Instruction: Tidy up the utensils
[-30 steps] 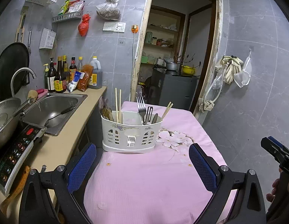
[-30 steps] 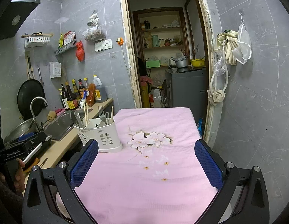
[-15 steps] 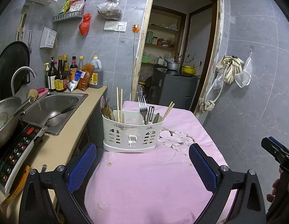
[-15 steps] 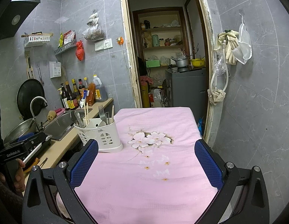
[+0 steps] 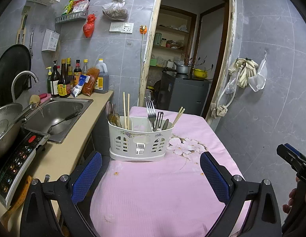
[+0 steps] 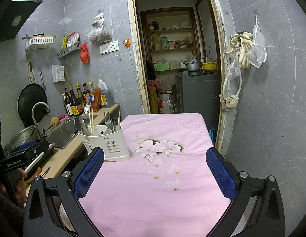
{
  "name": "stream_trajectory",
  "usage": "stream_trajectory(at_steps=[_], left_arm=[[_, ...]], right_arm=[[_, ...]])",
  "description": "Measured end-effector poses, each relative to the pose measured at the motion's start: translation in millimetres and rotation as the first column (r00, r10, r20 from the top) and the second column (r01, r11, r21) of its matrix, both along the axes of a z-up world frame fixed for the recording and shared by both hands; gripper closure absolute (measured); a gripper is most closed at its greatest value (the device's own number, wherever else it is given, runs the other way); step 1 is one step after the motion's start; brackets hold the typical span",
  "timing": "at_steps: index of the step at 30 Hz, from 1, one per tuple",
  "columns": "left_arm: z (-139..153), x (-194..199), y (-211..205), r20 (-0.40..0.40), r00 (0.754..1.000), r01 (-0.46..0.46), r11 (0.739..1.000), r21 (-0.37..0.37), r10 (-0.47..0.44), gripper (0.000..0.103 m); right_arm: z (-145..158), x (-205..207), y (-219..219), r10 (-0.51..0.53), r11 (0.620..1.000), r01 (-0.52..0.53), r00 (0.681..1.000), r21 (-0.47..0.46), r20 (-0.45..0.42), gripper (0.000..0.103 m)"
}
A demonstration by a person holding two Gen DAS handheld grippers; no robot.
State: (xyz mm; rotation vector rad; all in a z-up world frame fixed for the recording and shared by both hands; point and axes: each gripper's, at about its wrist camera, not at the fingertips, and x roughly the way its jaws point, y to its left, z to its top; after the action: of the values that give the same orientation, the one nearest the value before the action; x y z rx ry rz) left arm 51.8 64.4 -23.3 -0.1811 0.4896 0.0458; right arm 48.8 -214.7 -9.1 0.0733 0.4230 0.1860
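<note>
Grey marbled wall tiles are seen on every side, and an open doorway (image 6: 172,59) with a chipped pale frame is set straight ahead, shelves and a dark cabinet visible beyond it. A pink tablecloth (image 5: 162,187) with a white flower print is spread over the table, which fills the middle of both views; its far edge falls just short of the doorway and its left edge runs close along a beige counter (image 5: 74,150). A steel sink (image 5: 58,114) is sunk into that counter, with sauce bottles (image 5: 62,79) lined up behind it, their labels too small to be read. An induction cooker (image 5: 16,158) sits at the near left. The white utensil caddy (image 5: 140,142) is placed on the cloth at the table's left side, close to the counter edge. Spoons (image 5: 111,114) and a pair of chopsticks (image 5: 126,110) are held upright in its left compartment; a fork (image 5: 151,112) and more chopsticks (image 5: 177,116) lean in the right one. Plenty of bare cloth is left open to the right of the caddy and in front of it. The left gripper (image 5: 151,177) is held spread wide and empty, short of the caddy. The right gripper (image 6: 155,173) is likewise spread wide with nothing between its blue pads, over bare cloth. "GenRobot.AI" is read on the left gripper's body in the right wrist view.
</note>
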Motion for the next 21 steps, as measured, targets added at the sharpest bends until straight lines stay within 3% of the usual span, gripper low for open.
stream_trajectory(at_steps=[21], left_arm=[[-0.1, 0.4, -2.7, 0.0, 1.0, -0.001, 1.0, -0.001, 0.001, 0.003]], right_arm=[[-2.6, 1.0, -3.6, 0.002, 1.0, -0.002, 1.0, 0.001, -0.011, 0.002]])
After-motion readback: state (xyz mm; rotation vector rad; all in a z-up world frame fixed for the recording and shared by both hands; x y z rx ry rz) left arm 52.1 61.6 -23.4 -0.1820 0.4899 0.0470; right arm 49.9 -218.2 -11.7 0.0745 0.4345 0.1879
